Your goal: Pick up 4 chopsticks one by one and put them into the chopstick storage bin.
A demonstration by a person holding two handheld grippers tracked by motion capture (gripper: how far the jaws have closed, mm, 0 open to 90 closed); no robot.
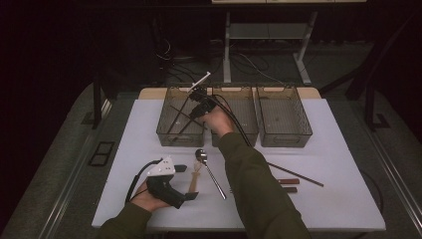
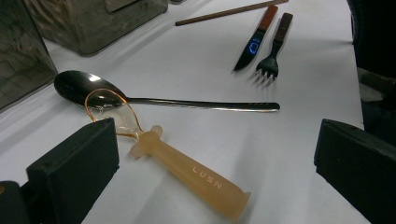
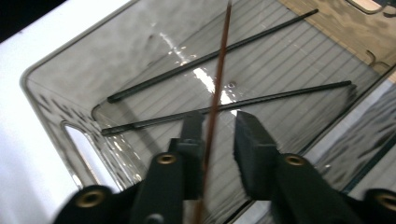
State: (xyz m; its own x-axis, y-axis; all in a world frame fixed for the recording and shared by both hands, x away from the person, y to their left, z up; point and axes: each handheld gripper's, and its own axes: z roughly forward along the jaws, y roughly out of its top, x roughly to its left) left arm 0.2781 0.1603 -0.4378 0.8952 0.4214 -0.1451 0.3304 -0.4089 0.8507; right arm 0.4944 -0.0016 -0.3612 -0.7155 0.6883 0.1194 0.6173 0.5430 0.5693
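Right tool [image 1: 197, 110], high view: reached out over the left bin [image 1: 169, 130] of three clear bins at the far side of the table [image 1: 338, 199], with a brown chopstick [image 1: 180, 114] slanting down from it into that bin, where dark chopsticks already lie. Sorting of cutlery by kind is judged to be the work in hand. Left tool [image 1: 185, 183], same view: rested on the near table, jaws spread and gripping nothing, apparently parked until the right hand is free. Just ahead of it lie an amber plastic spoon [image 1: 194, 177] and a metal spoon [image 1: 211, 173]; farther to its right a second brown chopstick [image 1: 296, 174] is seen.

Left gripper view: jaws stand wide apart either side of the amber plastic spoon [image 2: 187, 169], neither pad touching it. Beyond it the metal spoon [image 2: 154, 99] lies crosswise; farther off a knife [image 2: 255, 45], a fork [image 2: 273, 51] and the second brown chopstick [image 2: 231, 12] are laid near a bin.

Right gripper view: the brown chopstick [image 3: 218, 88] runs up between the pads, close against the left one with a gap to the right one; the jaws are parted, so the stick is judged released to drop. Two dark chopsticks [image 3: 210, 57] lie on the bin floor beyond the tips.
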